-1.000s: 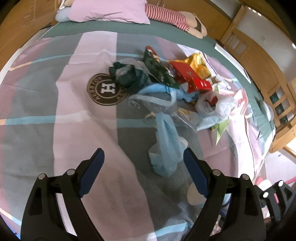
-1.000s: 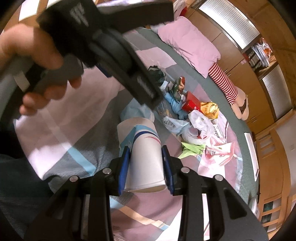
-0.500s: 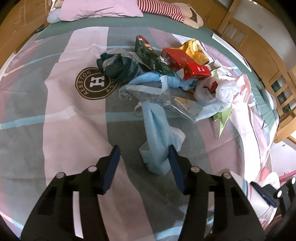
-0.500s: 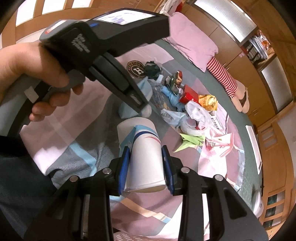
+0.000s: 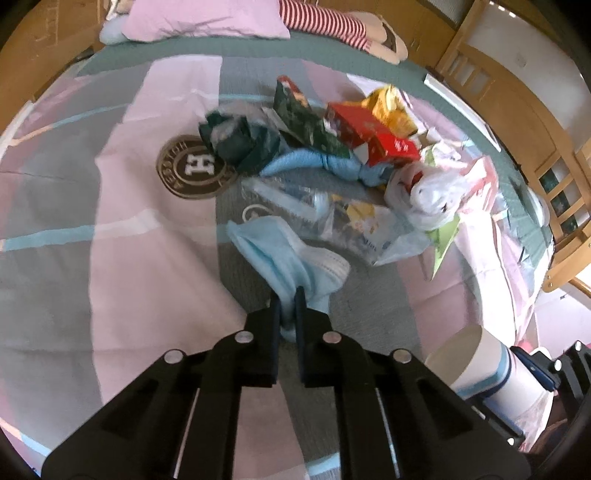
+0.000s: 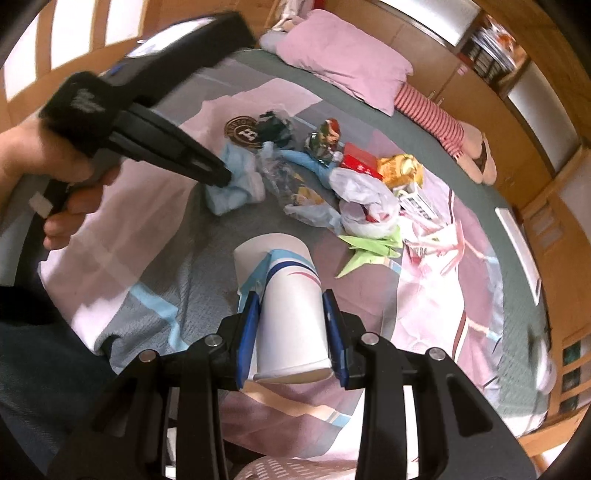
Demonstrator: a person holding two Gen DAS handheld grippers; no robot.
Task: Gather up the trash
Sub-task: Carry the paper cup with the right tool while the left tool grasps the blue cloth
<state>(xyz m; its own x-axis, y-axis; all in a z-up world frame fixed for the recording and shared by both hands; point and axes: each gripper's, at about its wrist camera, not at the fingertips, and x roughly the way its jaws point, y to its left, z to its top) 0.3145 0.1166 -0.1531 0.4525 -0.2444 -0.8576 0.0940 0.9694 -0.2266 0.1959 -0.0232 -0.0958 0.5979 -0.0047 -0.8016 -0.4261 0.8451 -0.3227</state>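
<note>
A crumpled light blue face mask [image 5: 284, 254] lies on the bed at the near edge of a trash pile. My left gripper [image 5: 287, 295] is shut on its near end; it also shows in the right wrist view [image 6: 221, 181] pinching the mask [image 6: 236, 184]. My right gripper [image 6: 291, 317] is shut on a white paper cup [image 6: 288, 295] with blue stripes, held on its side, open mouth pointing away. The cup [image 5: 476, 365] shows at the lower right of the left wrist view.
The trash pile holds a dark green bag [image 5: 236, 140], a red box [image 5: 369, 136], a gold wrapper [image 5: 391, 107], white plastic bags [image 5: 424, 192], clear wrappers [image 5: 332, 221] and green paper [image 6: 369, 247]. A pink pillow [image 5: 207, 18] lies at the bed's head. A wooden bed rail [image 5: 569, 206] stands right.
My left gripper moved forward over the blue mask and closed from wide open to shut on it. The right gripper kept its hold on the cup.
</note>
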